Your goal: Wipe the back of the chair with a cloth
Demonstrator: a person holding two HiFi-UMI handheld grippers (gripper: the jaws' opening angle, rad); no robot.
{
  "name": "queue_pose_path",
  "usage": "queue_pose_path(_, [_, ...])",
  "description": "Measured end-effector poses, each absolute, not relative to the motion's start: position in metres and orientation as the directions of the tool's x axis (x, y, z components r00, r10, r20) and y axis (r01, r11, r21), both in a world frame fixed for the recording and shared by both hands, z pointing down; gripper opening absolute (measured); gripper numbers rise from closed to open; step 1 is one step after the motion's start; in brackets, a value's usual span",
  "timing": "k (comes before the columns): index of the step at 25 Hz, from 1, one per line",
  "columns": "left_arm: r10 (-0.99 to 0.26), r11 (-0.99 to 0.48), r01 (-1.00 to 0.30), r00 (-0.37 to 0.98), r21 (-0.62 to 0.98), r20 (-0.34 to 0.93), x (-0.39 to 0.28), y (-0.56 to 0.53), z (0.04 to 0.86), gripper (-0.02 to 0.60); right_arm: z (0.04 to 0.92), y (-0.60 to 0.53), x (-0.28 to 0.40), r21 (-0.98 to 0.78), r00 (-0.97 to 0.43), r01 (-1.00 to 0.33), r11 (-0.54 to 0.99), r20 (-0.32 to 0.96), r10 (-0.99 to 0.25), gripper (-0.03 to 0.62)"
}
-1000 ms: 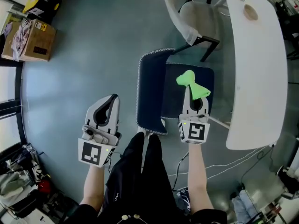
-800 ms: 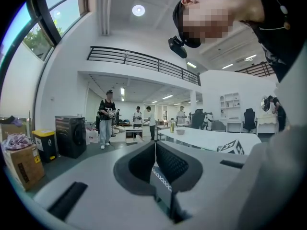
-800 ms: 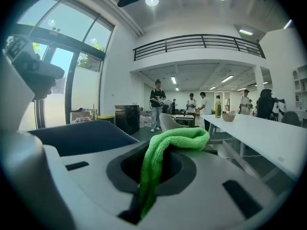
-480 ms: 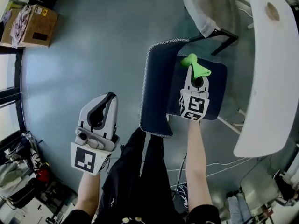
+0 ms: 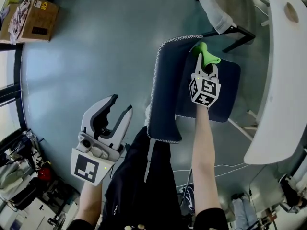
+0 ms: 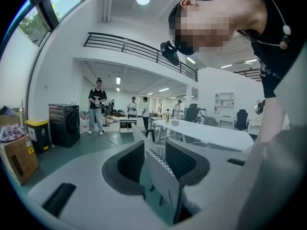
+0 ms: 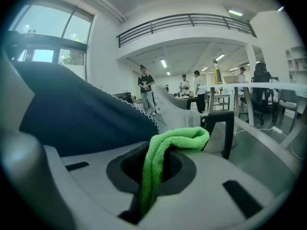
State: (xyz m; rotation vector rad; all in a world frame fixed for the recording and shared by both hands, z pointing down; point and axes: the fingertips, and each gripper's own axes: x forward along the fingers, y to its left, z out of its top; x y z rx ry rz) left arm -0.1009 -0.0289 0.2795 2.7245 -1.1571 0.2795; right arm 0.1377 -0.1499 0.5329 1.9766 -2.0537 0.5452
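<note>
My right arm was stretched over the navy chair's (image 5: 165,95) seat, with the right tongs (image 5: 204,65) clamped on the one green cloth (image 5: 207,55) near the chair's back. The left tongs (image 5: 122,104) hung well left of the chair, jaws just opened wide with nothing between them. Only the two tongs cameras caught people (image 7: 145,92) standing beyond the chair.

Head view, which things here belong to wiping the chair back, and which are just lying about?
For the job:
green cloth, pinched in the right claw
blue chair, its backrest next to the cloth
left claw, just opening, empty

Lying about:
cardboard box
white table
grey chair
</note>
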Motion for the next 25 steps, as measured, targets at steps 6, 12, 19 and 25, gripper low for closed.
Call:
queue_pose_path(6, [-0.669,-0.705,-0.707,0.688,0.052,0.283,-0.1,-0.026,0.289,0.126,0.538,-0.165,0.115,-0.214,-0.164,-0.974,0.079,0.418,-0.893,0.018])
queue_pose_path(12, [-0.699,-0.667,-0.74,0.662,0.088,0.271,-0.111,-0.033,0.286,0.126,0.523,-0.174,0.099,-0.315,-0.201,-0.946,0.076,0.387,-0.9,0.018])
queue_pose_path(19, [-0.725,-0.637,-0.763,0.642,0.113,0.251,-0.118,-0.04,0.283,0.126,0.5,-0.174,0.092,-0.334,-0.212,-0.938,0.098,0.323,-0.922,0.018])
queue_pose_path(25, [-0.718,-0.651,-0.753,0.65,0.089,0.249,-0.115,-0.045,0.282,0.126,0.472,-0.169,0.072,-0.236,-0.266,-0.951,0.2,0.292,-0.919,0.018])
